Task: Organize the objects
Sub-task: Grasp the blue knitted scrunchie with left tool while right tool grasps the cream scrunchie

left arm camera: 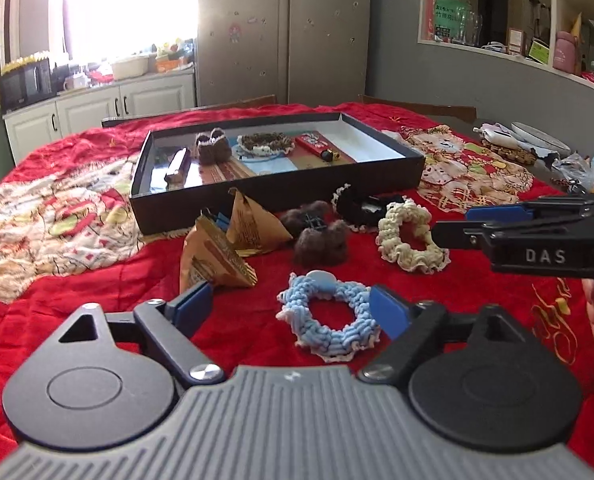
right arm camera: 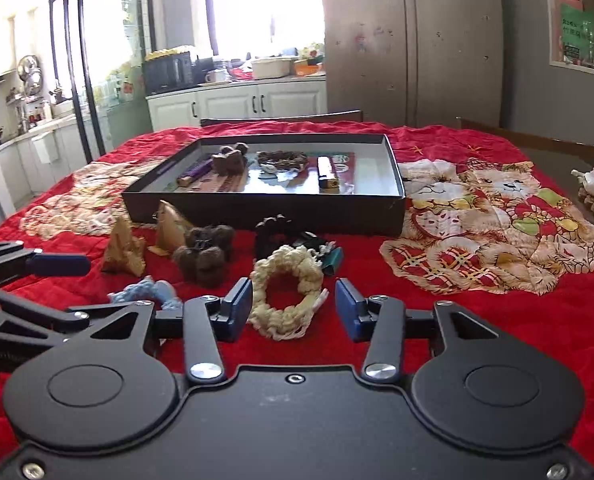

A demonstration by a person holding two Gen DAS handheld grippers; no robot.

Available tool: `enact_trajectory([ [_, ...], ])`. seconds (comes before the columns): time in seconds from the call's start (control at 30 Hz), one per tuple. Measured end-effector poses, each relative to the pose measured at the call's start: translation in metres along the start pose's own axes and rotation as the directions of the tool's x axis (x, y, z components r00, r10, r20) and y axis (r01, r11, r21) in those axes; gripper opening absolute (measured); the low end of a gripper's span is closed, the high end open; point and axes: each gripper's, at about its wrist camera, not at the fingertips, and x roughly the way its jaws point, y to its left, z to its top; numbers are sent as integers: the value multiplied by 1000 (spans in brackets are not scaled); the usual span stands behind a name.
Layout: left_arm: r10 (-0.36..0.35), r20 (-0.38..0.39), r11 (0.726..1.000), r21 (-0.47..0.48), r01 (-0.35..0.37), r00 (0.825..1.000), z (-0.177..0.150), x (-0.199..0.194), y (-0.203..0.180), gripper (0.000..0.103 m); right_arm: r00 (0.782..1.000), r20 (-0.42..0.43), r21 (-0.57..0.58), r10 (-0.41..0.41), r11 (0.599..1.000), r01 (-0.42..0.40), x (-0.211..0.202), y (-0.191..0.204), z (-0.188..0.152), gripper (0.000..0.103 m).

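In the lower middle of my left view, the left claw [left arm camera: 293, 308] stands wide open around the blue scrunchie [left arm camera: 329, 320]; its pads are apart from the yarn and hold nothing. In my right view, the right claw [right arm camera: 293, 308] is about half open, with the cream scrunchie [right arm camera: 287, 296] between the pads; the left pad seems to touch it, but I cannot be sure. Both scrunchies lie on the red quilt [right arm camera: 477, 320] in front of the black tray [right arm camera: 265, 204].

Bare red cloth [right arm camera: 437, 320] right of cream scrunchie [right arm camera: 287, 300]; brown pom-poms [right arm camera: 207, 254] crowd behind.
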Motion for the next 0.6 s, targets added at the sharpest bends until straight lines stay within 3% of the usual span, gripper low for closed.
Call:
enact_trajectory([
  [0.2,-20,-32,999,-27,19,999,-4,8,5,72,999,-39,28,-8,1000,10,16,-5,0,33],
  [0.43,-60,-63,997,-45,57,996,-6,14,6,52,997,-72,27,-10,1000,12,28,-4,-4,31],
  [0.6,-62,-65,997,-49,59,996,-7,16,6,52,996,-84,29,-4,1000,7,31,-5,-5,30],
])
